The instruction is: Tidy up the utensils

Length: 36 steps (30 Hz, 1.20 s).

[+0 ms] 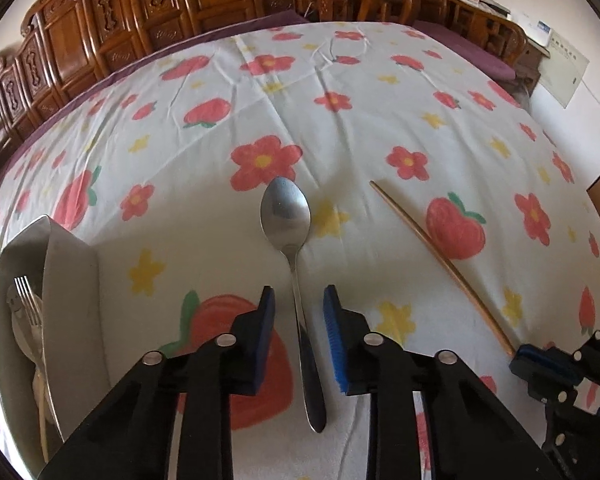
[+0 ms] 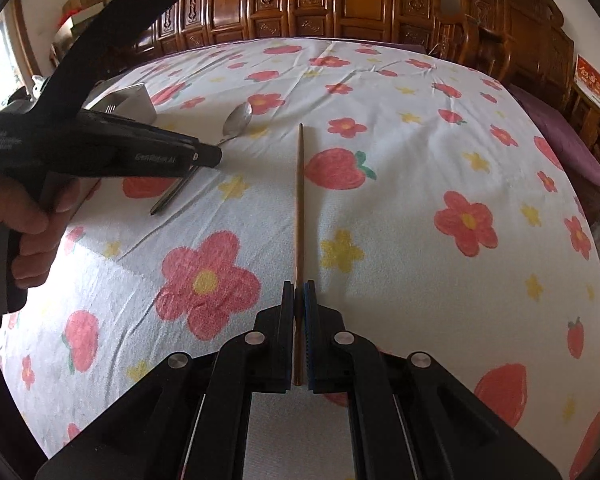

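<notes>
Meanwhile right gripper [image 2: 299,292] clamps chopstick [image 2: 299,200], left gripper [image 1: 298,304] astride spoon [image 1: 286,212]

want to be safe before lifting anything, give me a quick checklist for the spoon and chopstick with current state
1. Left hand-held gripper open and straddling the spoon handle: ok.
2. Left pads touching the spoon: not ok, gaps on both sides.
3. Right hand-held gripper shut on the chopstick: ok.
4. Chopstick gripped near its end, the long part sticking out ahead: ok, but it may tilt when lifted.
5. Organizer box within reach, with a fork already inside: ok.
6. Free room inside the box: cannot tell.
</notes>
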Available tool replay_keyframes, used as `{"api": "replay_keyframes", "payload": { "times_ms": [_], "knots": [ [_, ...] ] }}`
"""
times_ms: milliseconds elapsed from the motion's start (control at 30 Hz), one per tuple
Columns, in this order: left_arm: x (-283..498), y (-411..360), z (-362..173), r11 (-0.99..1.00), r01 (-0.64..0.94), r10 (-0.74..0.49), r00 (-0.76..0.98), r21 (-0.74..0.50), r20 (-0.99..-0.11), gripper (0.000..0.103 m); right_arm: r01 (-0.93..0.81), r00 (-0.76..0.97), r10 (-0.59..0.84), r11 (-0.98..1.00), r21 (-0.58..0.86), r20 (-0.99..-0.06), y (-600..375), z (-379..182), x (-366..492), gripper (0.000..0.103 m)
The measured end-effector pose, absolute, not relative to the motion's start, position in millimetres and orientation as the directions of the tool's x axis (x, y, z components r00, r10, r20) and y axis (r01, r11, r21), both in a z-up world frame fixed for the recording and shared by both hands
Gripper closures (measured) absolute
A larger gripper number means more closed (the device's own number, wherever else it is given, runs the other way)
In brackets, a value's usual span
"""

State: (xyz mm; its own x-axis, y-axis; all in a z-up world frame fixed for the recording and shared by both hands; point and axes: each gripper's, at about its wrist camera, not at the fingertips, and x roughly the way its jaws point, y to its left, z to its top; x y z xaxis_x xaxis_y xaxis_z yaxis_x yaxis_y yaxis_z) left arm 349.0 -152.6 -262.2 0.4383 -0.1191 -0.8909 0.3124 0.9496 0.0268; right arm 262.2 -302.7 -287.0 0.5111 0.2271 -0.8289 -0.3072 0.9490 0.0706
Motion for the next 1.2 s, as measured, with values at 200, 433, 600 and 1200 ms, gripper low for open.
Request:
{"api": "replay_keyframes", "payload": {
  "times_ms": [200,433,600,1200],
  "knots": [
    [353,-161,-262,0.947,0.318,-0.105,0.419,0.038,-0.902,0.099,-0.304,0.517,0.224,0.950,0.067,-0.826,-302,-287,261,0.097],
    [353,-159,-260,0.944,0.326,-0.085,0.411,0.059,-0.908,0.101,-0.307,0.521,0.224,0.950,0.065,-0.824,-301,-287,260,0.097],
    [348,-151,-256,0.949,0.311,-0.083,0.429,0.060,-0.900,0.103,-0.307,0.519,0.243,0.948,0.087,-0.820,-305,-287,259,0.097],
    [357,-156,-259,0.939,0.331,-0.057,0.411,0.091,-0.910,0.072,-0.309,0.523,0.258,0.946,0.101,-0.812,-306,-288,259,0.097]
  ]
}}
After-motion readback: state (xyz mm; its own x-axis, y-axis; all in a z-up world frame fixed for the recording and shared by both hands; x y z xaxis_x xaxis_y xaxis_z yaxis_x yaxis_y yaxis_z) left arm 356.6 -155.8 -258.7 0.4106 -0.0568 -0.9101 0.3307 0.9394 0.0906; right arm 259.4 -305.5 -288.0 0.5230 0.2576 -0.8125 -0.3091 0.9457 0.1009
